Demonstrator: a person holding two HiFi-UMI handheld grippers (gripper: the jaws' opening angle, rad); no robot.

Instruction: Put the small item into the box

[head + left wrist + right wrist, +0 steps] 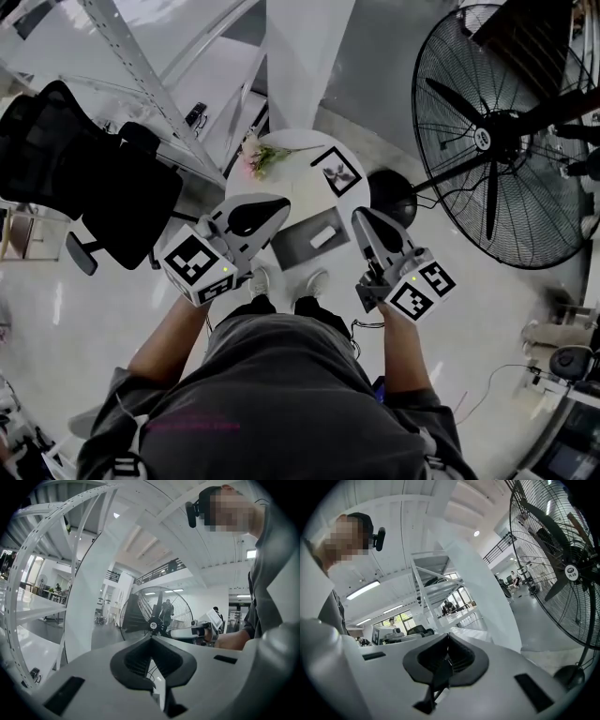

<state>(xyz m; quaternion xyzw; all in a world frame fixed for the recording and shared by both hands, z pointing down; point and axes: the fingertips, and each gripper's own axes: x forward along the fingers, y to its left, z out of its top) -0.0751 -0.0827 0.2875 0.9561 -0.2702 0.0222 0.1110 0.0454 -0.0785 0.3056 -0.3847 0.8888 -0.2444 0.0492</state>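
In the head view a grey box [293, 247] lies on the small round white table [291, 183], and a small white item [323, 237] rests inside it. My left gripper [283, 202] hovers over the table's left side, just left of the box, jaws shut and empty. My right gripper [360, 216] hangs at the box's right end, jaws also shut with nothing held. In the left gripper view the left gripper [151, 637] points level at the fan, pads together. In the right gripper view the right gripper [448, 635] faces the white shelving, pads together. Neither gripper view shows the box.
A large black floor fan [497, 141] stands right of the table, its round base [389, 197] beside the table edge. A black office chair [84, 169] is at the left, white shelving [141, 66] behind it. Flowers [258, 155] and a marker card [336, 171] lie on the table's far half.
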